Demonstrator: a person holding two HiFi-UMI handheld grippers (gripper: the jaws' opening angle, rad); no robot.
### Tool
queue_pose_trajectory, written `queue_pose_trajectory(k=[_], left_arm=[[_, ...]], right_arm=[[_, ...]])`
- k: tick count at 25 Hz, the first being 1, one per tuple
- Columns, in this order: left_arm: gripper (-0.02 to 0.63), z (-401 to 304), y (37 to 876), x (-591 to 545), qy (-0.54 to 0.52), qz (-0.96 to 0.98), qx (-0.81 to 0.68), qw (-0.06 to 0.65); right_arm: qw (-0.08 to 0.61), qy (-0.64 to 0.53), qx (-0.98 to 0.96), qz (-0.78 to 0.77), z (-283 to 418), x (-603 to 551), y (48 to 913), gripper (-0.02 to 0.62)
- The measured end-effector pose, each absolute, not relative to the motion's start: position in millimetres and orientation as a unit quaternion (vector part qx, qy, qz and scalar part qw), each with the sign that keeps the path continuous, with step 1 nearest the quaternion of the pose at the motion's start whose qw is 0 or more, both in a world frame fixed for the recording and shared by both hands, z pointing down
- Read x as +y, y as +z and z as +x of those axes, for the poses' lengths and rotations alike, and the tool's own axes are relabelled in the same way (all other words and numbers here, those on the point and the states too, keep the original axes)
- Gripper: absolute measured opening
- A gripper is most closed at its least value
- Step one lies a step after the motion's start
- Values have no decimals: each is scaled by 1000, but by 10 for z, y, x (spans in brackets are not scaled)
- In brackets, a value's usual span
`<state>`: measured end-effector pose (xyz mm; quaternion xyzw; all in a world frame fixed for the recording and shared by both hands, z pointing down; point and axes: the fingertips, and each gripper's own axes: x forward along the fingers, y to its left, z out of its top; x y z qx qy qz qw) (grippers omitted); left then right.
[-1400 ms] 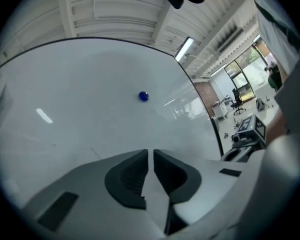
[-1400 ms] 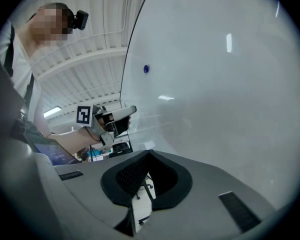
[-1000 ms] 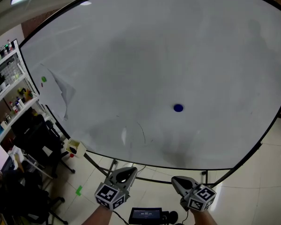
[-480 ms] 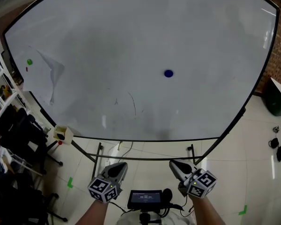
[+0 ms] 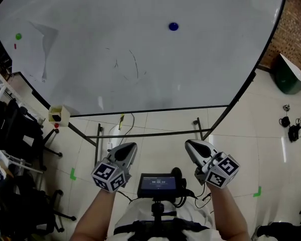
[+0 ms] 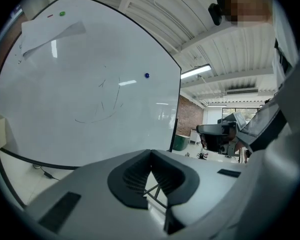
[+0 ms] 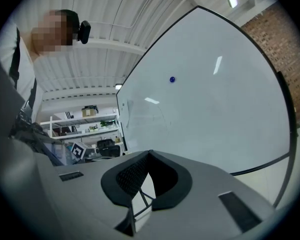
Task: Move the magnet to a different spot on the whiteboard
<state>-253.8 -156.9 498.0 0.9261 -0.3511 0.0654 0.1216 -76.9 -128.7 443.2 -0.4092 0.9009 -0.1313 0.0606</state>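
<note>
One whiteboard [image 5: 200, 69], one blue magnet [image 5: 173, 26], one green magnet [image 5: 18, 36], one paper sheet [image 5: 42, 46], two hand-held grippers [image 5: 127, 148] [image 5: 189, 144].

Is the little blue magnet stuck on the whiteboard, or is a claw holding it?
On the whiteboard. The blue magnet sits on its face, apart from the left gripper and right gripper, both shut and empty.

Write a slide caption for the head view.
Left gripper and right gripper, both shut and empty, held short of the whiteboard with its blue magnet.
</note>
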Motion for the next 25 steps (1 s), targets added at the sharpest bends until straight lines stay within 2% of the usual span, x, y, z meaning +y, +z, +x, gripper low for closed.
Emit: queue_pose_trajectory(k=[11,25], left_arm=[[35,-2284,5025,-1215,66,942,-306,119],[35,-2327,4968,-1024,68,944,-307,102]], right_arm=[[61,-128,888,-438,-686,-837,4486,32],[61,-110,892,-435,-803,-698,4388,32]])
